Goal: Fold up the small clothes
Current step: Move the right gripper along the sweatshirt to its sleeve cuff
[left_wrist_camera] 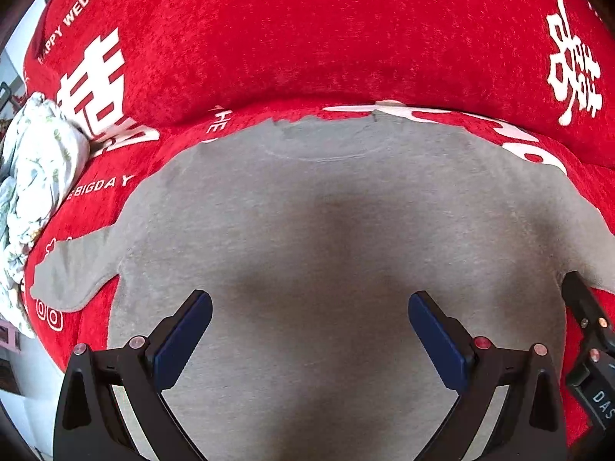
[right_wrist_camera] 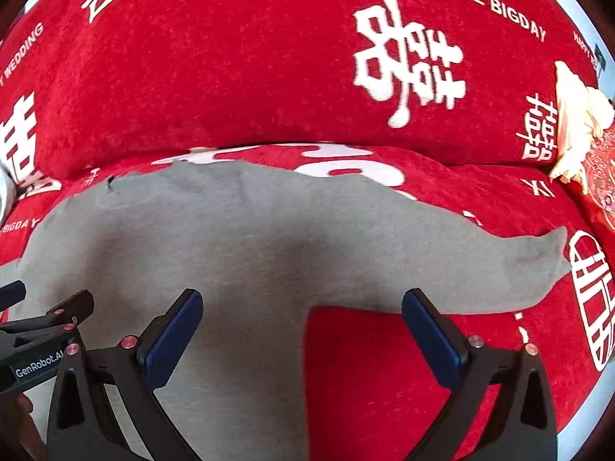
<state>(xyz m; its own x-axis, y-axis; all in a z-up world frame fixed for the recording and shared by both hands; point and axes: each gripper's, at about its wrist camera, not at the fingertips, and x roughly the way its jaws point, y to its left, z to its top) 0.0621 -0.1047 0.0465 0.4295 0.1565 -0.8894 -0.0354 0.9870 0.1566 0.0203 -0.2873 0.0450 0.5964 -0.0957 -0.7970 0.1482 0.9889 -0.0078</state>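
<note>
A small grey long-sleeved shirt (left_wrist_camera: 307,211) lies spread flat on a red sofa seat, neckline toward the backrest, sleeves out to both sides. My left gripper (left_wrist_camera: 309,330) is open and empty, hovering over the middle of the shirt's body. My right gripper (right_wrist_camera: 301,330) is open and empty over the shirt's right side edge, below its right sleeve (right_wrist_camera: 499,269). The right gripper's finger also shows at the right edge of the left wrist view (left_wrist_camera: 584,307). The left gripper shows at the left edge of the right wrist view (right_wrist_camera: 38,315).
The red sofa cover (left_wrist_camera: 307,38) has white wedding lettering, and its backrest rises just behind the shirt. A crumpled floral cloth (left_wrist_camera: 34,176) lies at the sofa's left end. A cream cloth (right_wrist_camera: 576,123) and a red patterned item (right_wrist_camera: 603,176) sit at the right end.
</note>
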